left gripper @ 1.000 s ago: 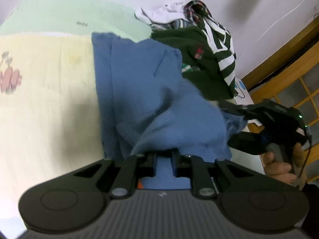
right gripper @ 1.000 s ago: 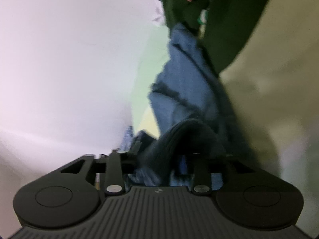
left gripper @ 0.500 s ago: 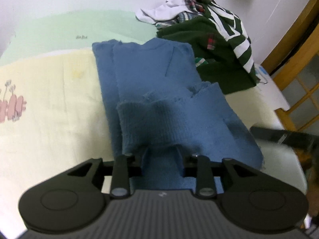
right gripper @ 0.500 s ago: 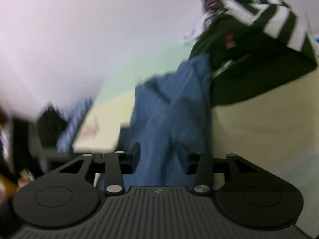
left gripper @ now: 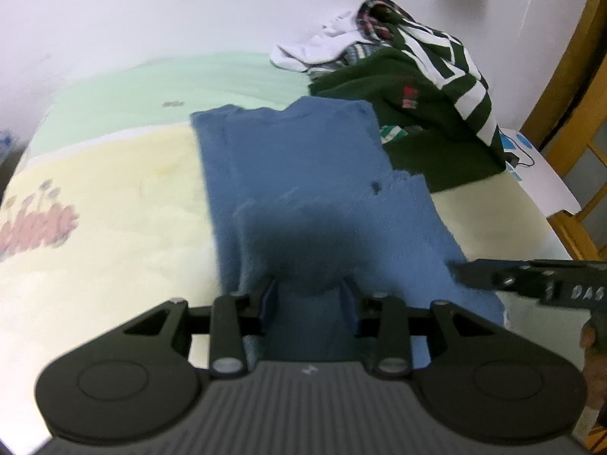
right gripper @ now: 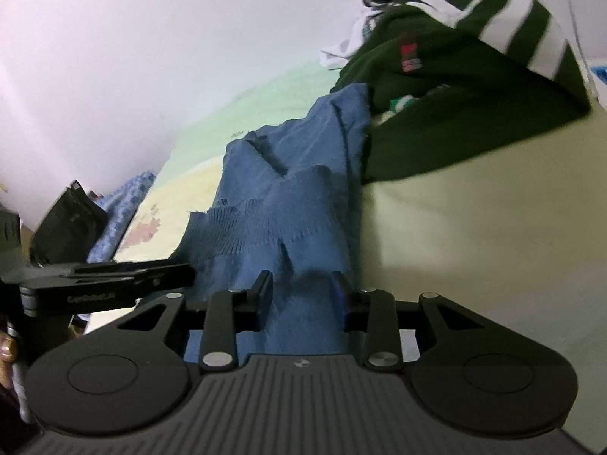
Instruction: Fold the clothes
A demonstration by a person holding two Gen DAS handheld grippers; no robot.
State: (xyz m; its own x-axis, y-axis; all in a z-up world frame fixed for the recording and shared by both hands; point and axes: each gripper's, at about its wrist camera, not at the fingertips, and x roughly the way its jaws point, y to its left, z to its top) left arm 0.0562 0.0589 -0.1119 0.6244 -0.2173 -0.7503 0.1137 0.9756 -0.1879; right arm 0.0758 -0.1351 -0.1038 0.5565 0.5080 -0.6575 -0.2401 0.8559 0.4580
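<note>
A blue knit sweater (left gripper: pixel 303 159) lies folded lengthwise on the bed, its near part doubled back over the rest. My left gripper (left gripper: pixel 307 299) is open over the sweater's near edge, with fabric lying between its fingers. In the right wrist view the same sweater (right gripper: pixel 288 204) runs away from my right gripper (right gripper: pixel 301 292), which is open with a ridge of blue fabric between its fingers. Each gripper shows in the other's view: the right gripper (left gripper: pixel 523 278) at the sweater's right edge, the left gripper (right gripper: pixel 125 276) at its left.
A heap of clothes (left gripper: pixel 417 113), dark green, green-and-white striped and white, sits at the far right of the bed and touches the sweater. The yellow and mint sheet (left gripper: pixel 114 208) is bare to the left. A wooden frame (left gripper: pixel 569 113) and a white surface (left gripper: pixel 542 174) stand right.
Both grippers were shut on the sweater's end and lifted it a second ago. They carried it over, laid it down folded, and their fingers have since spread apart.
</note>
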